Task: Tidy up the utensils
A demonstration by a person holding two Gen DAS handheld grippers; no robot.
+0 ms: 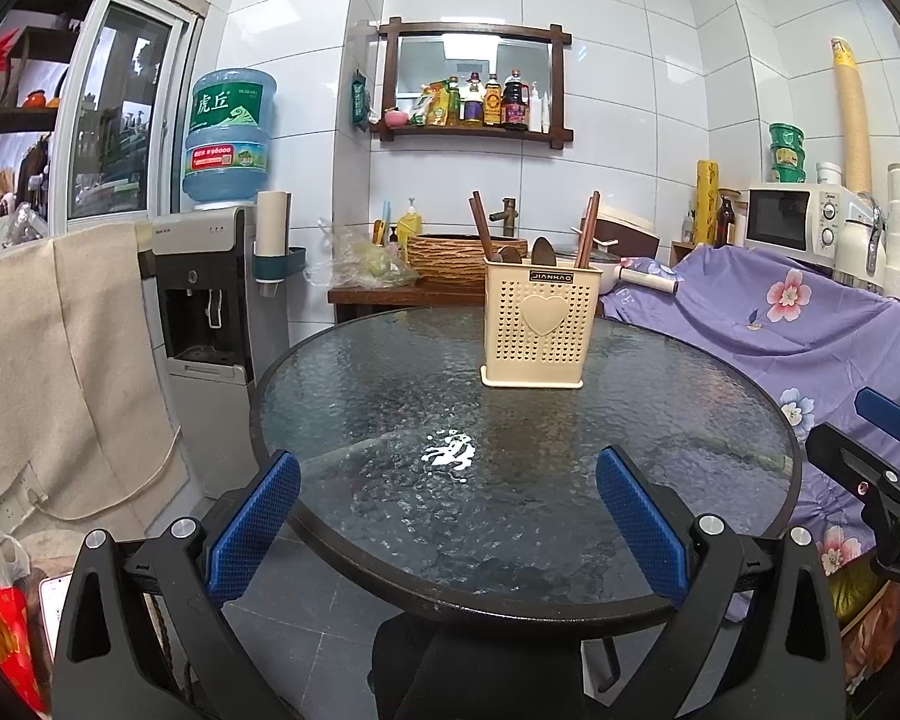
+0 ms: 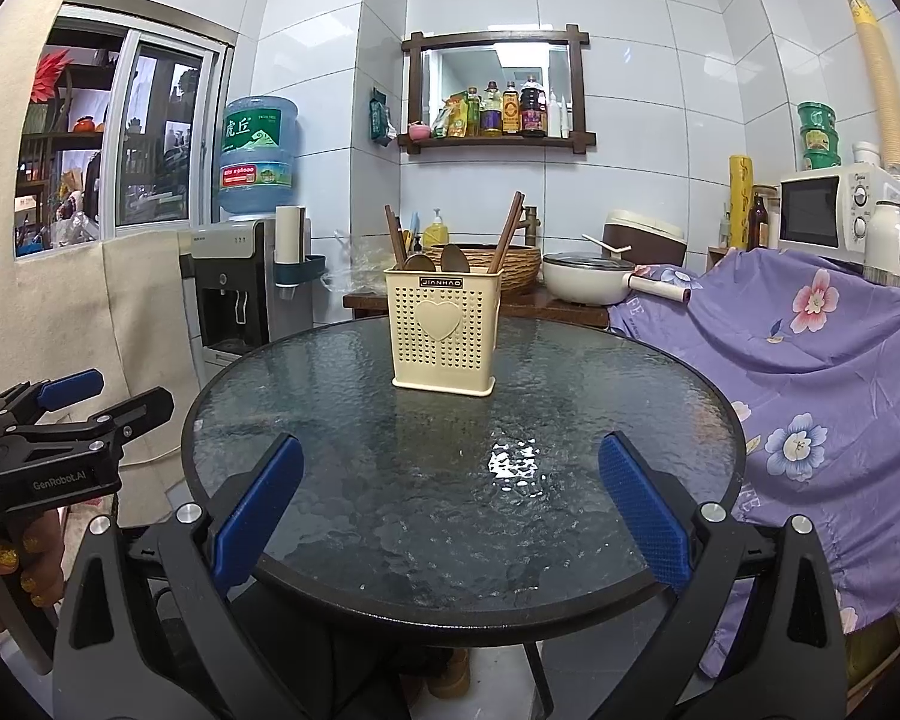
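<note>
Holder point(image 1: 534, 324), cream plastic, perforated, heart motif on its front: stands upright on the far part of the round glass table point(image 1: 390, 396), right of centre in the left wrist view. Contents: brown chopsticks point(image 1: 482, 228) leaning left and right, and two dark spoons point(image 1: 543, 252) with bowls up between them. No loose utensil shows on the glass. Left gripper point(image 1: 448, 513): wide apart, empty, above the near rim. Right gripper point(image 2: 450, 504): likewise spread wide, empty, near edge. Judgement: the utensils appear already gathered, so any remaining step is sorting inside the holder. Advice: approach from above, steady the holder's wall with one claw, pinch each handle high, lift straight to avoid tipping the light holder on slick glass.
</note>
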